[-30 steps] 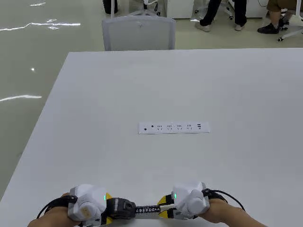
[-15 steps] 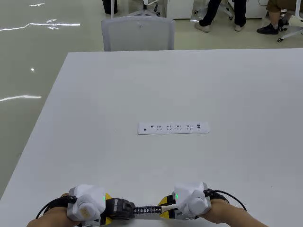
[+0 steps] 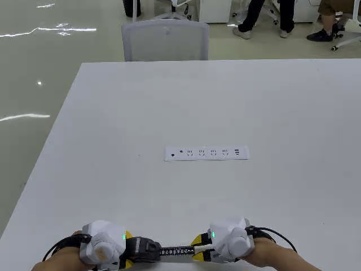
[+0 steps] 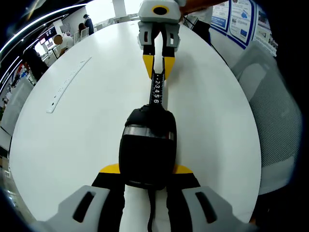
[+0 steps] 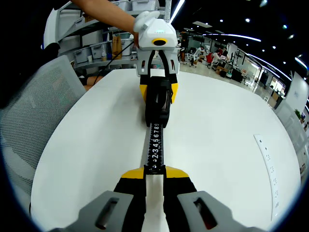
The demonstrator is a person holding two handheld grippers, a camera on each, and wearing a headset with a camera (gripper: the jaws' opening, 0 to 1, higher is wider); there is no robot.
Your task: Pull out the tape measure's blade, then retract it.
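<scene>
A black tape measure (image 4: 147,147) sits between the jaws of my left gripper (image 4: 147,170), which is shut on its case. Its black blade (image 4: 157,92) with white numbers runs out to my right gripper (image 5: 154,171), shut on the blade's end. In the head view the left gripper (image 3: 128,253) holds the tape measure (image 3: 144,249) at the table's near edge, the blade (image 3: 176,250) spans the short gap, and the right gripper (image 3: 198,249) pinches its tip. In the right gripper view the blade (image 5: 154,145) leads back to the case (image 5: 158,106).
A white power strip (image 3: 206,153) lies on the white table (image 3: 225,101) ahead of both grippers. A grey chair (image 3: 164,39) stands at the table's far edge. People's legs (image 3: 265,17) show on the floor beyond.
The right gripper has moved slightly to the right, drawing a little more blade out of the case. The left gripper has held still.
</scene>
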